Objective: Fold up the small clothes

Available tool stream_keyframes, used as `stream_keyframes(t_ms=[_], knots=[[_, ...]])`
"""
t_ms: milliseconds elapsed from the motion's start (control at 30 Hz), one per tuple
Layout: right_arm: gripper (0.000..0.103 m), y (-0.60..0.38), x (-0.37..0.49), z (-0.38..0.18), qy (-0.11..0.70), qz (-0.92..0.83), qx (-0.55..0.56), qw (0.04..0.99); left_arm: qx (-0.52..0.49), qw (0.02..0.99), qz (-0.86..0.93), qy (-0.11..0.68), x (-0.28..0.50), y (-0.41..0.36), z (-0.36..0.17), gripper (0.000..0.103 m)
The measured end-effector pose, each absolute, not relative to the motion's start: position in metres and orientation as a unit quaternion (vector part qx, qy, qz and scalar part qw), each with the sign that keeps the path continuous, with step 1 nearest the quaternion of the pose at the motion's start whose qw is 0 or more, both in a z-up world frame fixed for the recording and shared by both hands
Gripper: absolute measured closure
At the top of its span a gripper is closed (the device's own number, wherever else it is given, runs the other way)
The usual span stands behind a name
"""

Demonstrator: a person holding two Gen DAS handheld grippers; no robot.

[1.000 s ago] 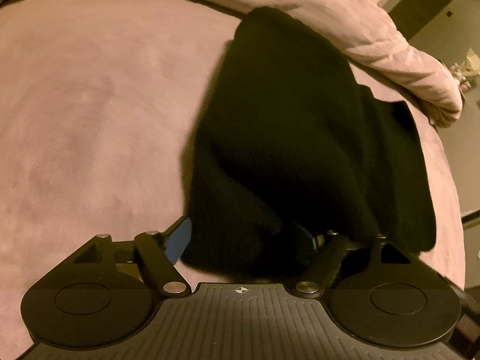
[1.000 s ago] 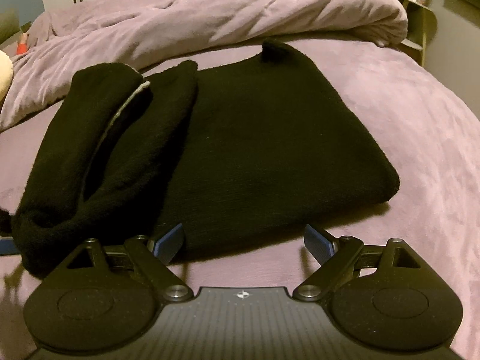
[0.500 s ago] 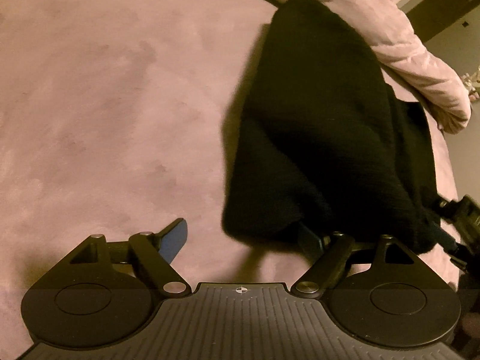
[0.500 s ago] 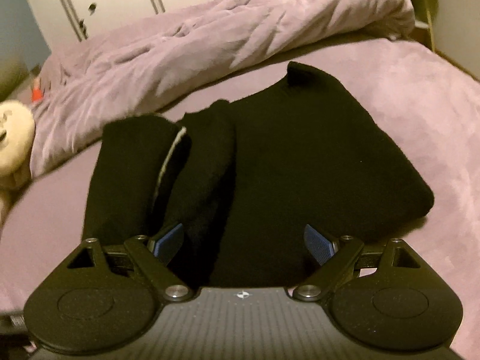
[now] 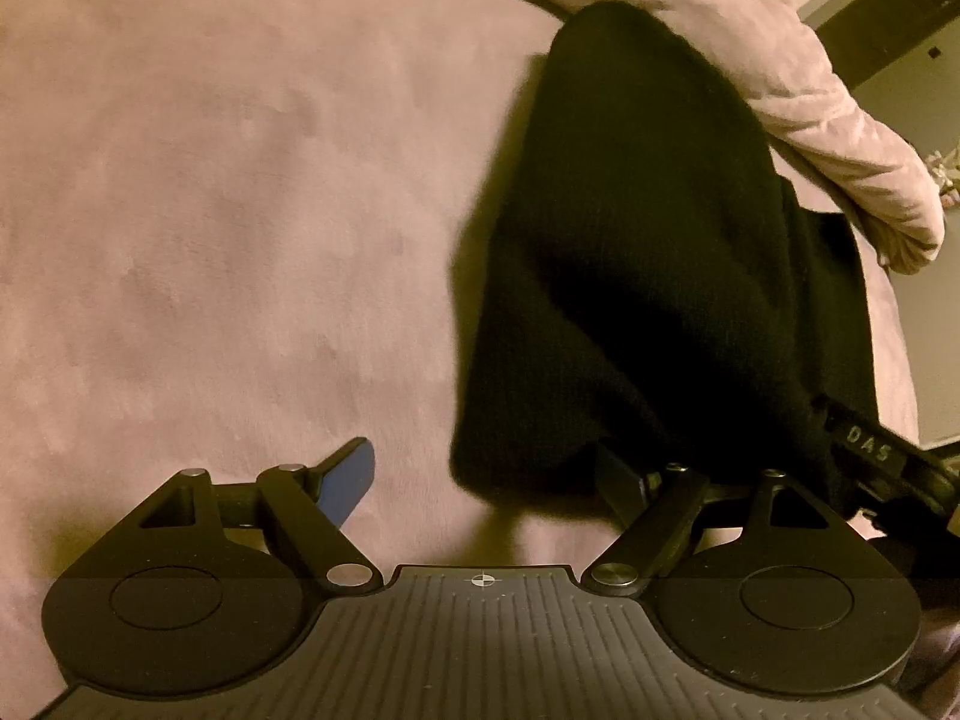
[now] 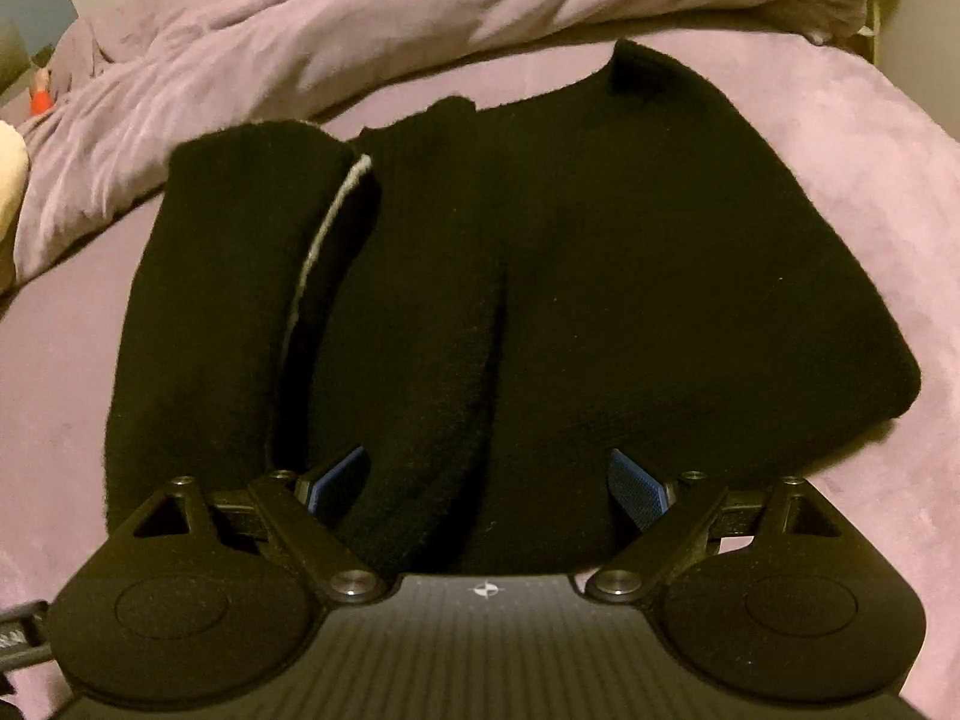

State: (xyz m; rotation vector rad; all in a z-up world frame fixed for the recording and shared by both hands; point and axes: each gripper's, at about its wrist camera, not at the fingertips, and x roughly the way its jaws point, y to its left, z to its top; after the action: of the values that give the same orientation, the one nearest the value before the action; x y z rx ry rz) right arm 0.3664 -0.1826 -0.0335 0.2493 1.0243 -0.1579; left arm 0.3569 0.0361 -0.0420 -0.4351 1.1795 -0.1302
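Note:
A black knit garment (image 6: 600,276) lies on the purple bed (image 6: 888,168), its left side folded over into a thick roll with a pale seam line (image 6: 324,240). My right gripper (image 6: 489,483) is open and empty, low over the garment's near edge, one finger on each side of the fold. In the left wrist view the same garment (image 5: 648,252) lies at the right. My left gripper (image 5: 489,480) is open and empty at the garment's near left corner, its right finger just under the cloth edge. The right gripper's body (image 5: 888,462) shows at the far right.
A rumpled purple duvet (image 6: 420,6) is heaped along the far side of the bed, also seen in the left wrist view (image 5: 810,90). A cream soft toy (image 6: 12,174) sits at the far left. Bare bed sheet (image 5: 210,210) spreads to the left of the garment.
My left gripper let go of the garment's rolled edge, opened, and drew back to the left. My right gripper moved forward over the garment's near edge, still open.

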Motion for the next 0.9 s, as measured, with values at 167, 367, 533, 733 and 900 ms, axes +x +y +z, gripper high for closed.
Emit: stream_keyframes(t_ms=[167, 367, 533, 733, 900], knots=[[0.013, -0.183, 0.367, -0.038, 0.494, -0.074, 0.115, 0.859, -0.209, 0.814, -0.055, 0.539, 0.361, 0.04, -0.037, 0.018], [0.012, -0.183, 0.369, -0.038, 0.5, -0.072, 0.109, 0.856, -0.215, 0.818, -0.047, 0.531, 0.366, 0.044, -0.034, 0.018], [0.011, -0.185, 0.37, -0.037, 0.505, -0.068, 0.109, 0.854, -0.226, 0.811, -0.04, 0.539, 0.369, 0.046, -0.038, 0.018], [0.011, -0.194, 0.37, -0.03, 0.511, -0.053, 0.128, 0.848, -0.252, 0.794, -0.029, 0.553, 0.371, 0.06, -0.046, 0.015], [0.011, -0.211, 0.366, -0.022, 0.507, -0.053, 0.168, 0.844, -0.261, 0.786, -0.038, 0.559, 0.371, 0.064, -0.05, 0.012]])
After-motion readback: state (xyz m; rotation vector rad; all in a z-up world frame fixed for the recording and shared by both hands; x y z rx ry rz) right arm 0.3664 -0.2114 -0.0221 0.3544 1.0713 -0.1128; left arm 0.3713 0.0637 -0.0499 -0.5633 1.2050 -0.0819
